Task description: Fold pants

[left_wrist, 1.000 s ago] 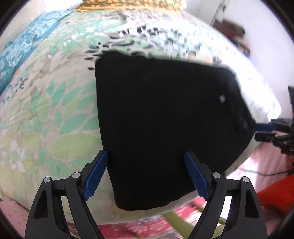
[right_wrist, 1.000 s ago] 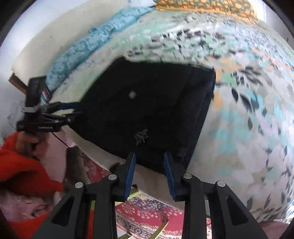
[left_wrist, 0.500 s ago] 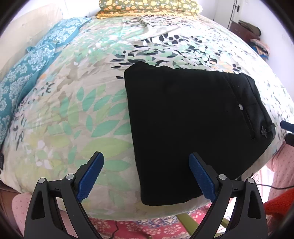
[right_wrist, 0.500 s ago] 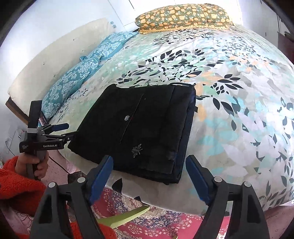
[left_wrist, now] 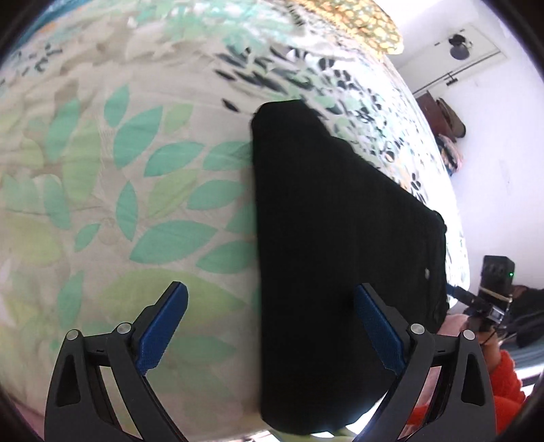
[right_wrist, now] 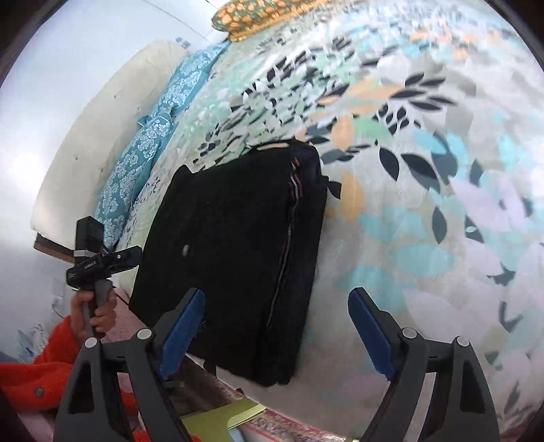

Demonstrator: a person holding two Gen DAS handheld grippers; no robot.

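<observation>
Your left gripper (left_wrist: 270, 331) & right gripper (right_wrist: 275, 326) were opening, nothing held; folded black pants (left_wrist: 340, 255) lay mid-frame, just past both.

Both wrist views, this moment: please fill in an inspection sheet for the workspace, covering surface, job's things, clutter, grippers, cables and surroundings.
Surface: bed with a leaf-print cover, partly blurred.
Job's things: black pants, folded into a flat stack near the bed's near edge; a small pale button on top.
Clutter: nothing seen on the cover around the pants.
Grippers: left gripper with jaws opening, over the pants' left edge, pads not pressing on the cloth; right gripper with jaws opening, over the pants' right edge, nothing gripped.
Cables: nothing seen for certain.
Surroundings: blue patterned pillows along a pale headboard, an orange-patterned pillow at the far end, white walls, a patterned rug below the bed, an orange sleeve.
</observation>
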